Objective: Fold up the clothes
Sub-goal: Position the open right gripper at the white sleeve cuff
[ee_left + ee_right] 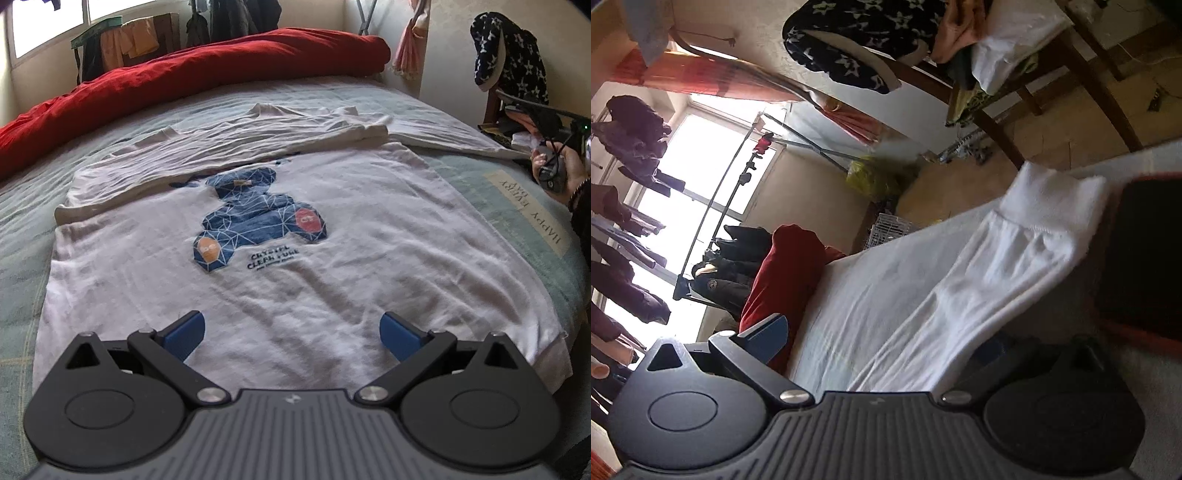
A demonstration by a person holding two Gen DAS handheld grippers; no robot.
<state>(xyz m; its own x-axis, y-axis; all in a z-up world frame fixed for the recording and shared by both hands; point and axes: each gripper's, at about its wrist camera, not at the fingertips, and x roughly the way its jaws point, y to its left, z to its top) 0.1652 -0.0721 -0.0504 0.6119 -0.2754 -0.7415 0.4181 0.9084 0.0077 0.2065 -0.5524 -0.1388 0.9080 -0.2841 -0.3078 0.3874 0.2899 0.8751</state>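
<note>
The white T-shirt (332, 266) w/ the blue bear print (258, 218) was laid print-up across the bed (480, 177), its far side already folded over onto the body along a long creased edge. The right sleeve (1015, 258) was seen stretched out toward the bed's right edge, cuff (1056, 199) at the far end.

The left gripper (291, 332) was held just above the near hem w/ jaws spread wide, nothing between them. The right gripper (886, 343) was tilted on its side by the sleeve; one finger (768, 332) was seen standing clear, the other was hidden under the sleeve cloth, so whether the cloth was pinched or just draped couldn't be told.

Step in hand, as judged: sleeve to be brought in over the body. To be done well, approx:
- the sleeve should be taken near the cuff, one layer only, bed sheet not caught w/ it
- it should be lifted low and carried flat across, so the fold already made isn't dragged open
- the body could be pinned w/ the left gripper near the hem while the sleeve is moved, to stop the shirt sliding
- the crease should be kept parallel to the far fold, so both sides match
- wrinkles should be smoothed before the next fold.

The red duvet (184, 70) was left well apart at the far side.
</note>
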